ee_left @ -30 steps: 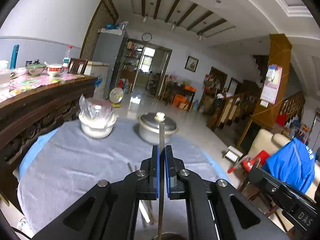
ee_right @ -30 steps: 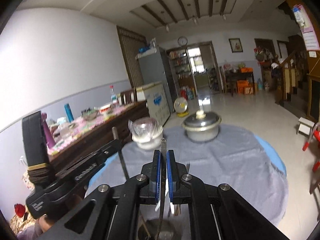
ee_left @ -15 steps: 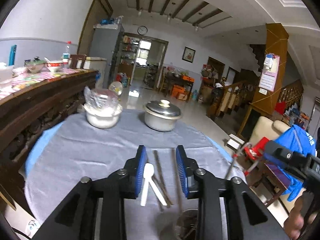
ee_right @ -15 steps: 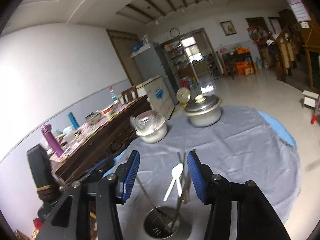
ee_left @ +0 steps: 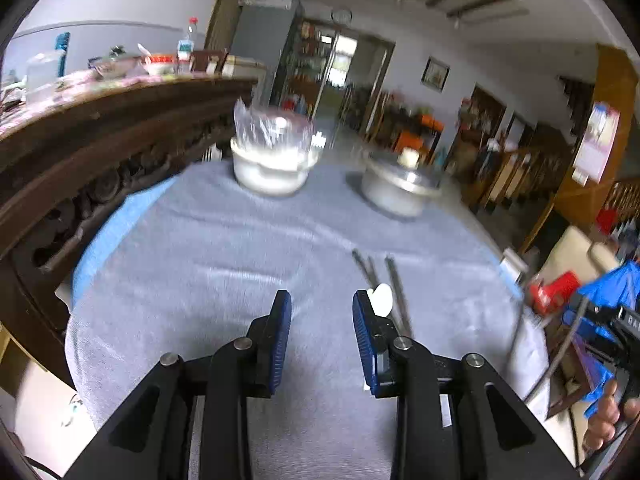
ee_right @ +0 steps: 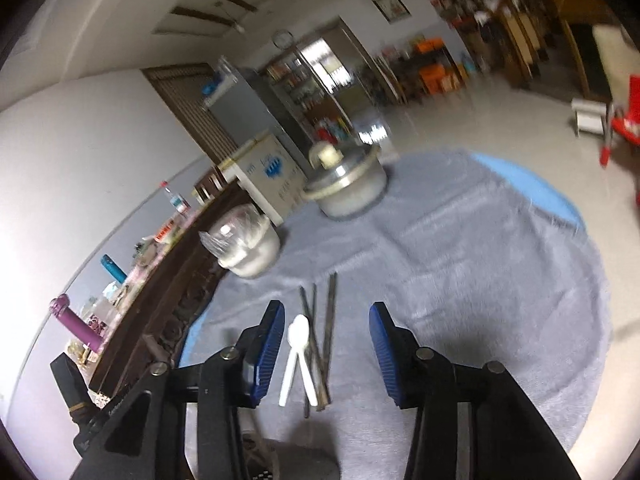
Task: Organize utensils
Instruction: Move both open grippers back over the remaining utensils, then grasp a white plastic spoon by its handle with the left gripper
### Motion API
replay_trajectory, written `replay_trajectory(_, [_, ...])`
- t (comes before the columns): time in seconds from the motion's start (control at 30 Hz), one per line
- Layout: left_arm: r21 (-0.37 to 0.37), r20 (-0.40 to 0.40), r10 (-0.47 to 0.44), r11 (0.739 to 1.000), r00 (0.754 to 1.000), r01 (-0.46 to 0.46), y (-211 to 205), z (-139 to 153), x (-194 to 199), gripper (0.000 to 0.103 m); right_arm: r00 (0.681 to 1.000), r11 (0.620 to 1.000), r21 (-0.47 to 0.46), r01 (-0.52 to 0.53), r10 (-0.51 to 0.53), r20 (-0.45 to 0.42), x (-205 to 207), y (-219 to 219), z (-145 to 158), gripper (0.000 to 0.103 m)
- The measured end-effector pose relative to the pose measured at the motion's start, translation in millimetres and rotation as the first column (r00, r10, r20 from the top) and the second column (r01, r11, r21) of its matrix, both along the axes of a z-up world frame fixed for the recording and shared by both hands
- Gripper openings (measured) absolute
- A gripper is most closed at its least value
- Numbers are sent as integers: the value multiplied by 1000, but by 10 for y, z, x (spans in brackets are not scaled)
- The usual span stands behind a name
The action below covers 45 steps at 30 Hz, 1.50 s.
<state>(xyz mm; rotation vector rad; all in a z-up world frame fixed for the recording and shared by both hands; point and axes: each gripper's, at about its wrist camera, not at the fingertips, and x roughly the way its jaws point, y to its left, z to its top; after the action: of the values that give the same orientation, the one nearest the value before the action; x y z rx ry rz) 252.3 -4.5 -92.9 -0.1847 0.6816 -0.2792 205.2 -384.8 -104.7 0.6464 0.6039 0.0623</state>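
Observation:
Two white plastic spoons (ee_right: 298, 354) and several dark metal chopsticks (ee_right: 329, 326) lie on the grey cloth of the round table (ee_right: 480, 280). My right gripper (ee_right: 327, 354) is open and empty, with the spoons and chopsticks showing between its fingers. My left gripper (ee_left: 322, 330) is open and empty above bare cloth; a white spoon (ee_left: 382, 299) and the chopsticks (ee_left: 394, 284) lie just past its right finger. The utensil cup is out of view.
A white bowl covered with plastic wrap (ee_left: 274, 162) and a lidded metal pot (ee_left: 400, 186) stand at the far side of the table. A carved wooden sideboard (ee_left: 100, 136) runs along the left. The right gripper's body (ee_left: 612, 324) shows at the table's right edge.
Both grippers were shut on chopsticks over a metal cup one second ago. They opened, the chopsticks dropped into the cup, and both have since pulled back and swung aside, so the cup has left view.

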Motion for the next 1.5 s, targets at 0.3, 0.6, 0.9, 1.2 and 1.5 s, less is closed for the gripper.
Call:
replay_trajectory(0.3, [78, -135, -102, 991, 986, 113, -448, -422, 589, 32, 991, 997, 64, -36, 43, -126, 250, -64, -623, 43])
replay_trajectory(0.6, [118, -154, -193, 970, 969, 212, -1040, -573, 923, 57, 982, 995, 84, -53, 67, -175, 410, -150, -840, 43])
replay_trajectory(0.9, [108, -209, -221, 963, 952, 247, -1347, -824, 1247, 57, 974, 993, 86, -76, 92, -206, 556, -120, -979, 43])
replay_trajectory(1.2, [-9, -246, -218, 975, 944, 223, -1007, -902, 1306, 0, 955, 972, 62, -225, 233, -183, 876, 147, -934, 43])
replay_trajectory(1.5, [8, -280, -215, 974, 936, 226, -730, -891, 1110, 10, 922, 945, 4, -326, 319, -219, 1313, 539, -1009, 43])
